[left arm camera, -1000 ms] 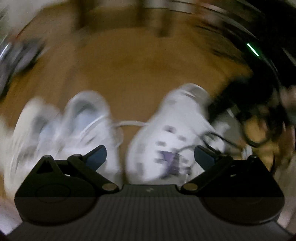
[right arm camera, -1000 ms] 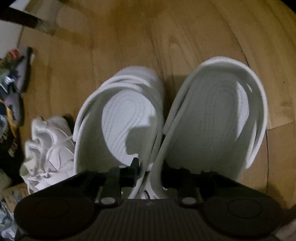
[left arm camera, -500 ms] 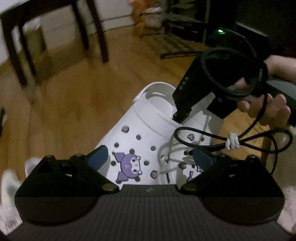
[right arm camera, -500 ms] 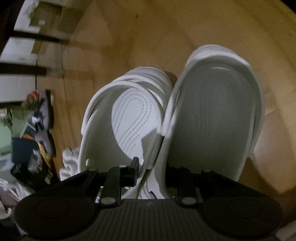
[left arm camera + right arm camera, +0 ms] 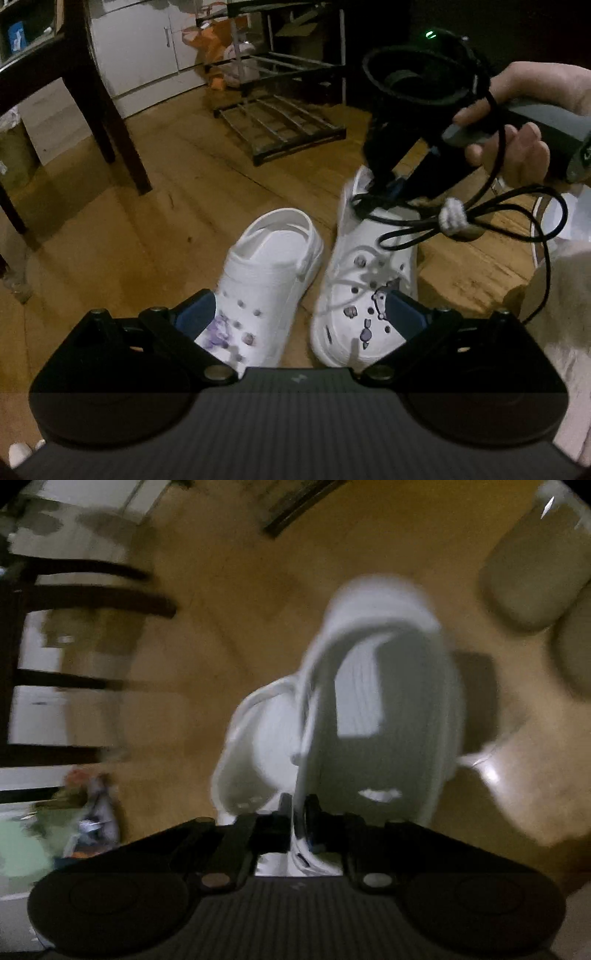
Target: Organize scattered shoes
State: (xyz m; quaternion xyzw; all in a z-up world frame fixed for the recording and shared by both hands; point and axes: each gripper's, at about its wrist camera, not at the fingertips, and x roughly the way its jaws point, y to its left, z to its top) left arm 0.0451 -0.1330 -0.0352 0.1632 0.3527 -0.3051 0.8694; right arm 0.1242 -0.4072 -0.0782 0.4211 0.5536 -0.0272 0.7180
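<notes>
Two white clogs on wood floor (image 5: pixel 155 229), toes toward left-wrist camera. Right clog (image 5: pixel 373 288) tilted, heel rim pinched by right gripper (image 5: pixel 384 184), jaws clenched on it; person's hand (image 5: pixel 517 122) holds that tool. Left clog (image 5: pixel 266 273) just beside it, flat on floor. Left gripper (image 5: pixel 299 310) above the toes, jaws released wide, holding nothing. Black shoe rack (image 5: pixel 280 114) behind, dark chair leg (image 5: pixel 107 110) left. Right-wrist view blurred.
</notes>
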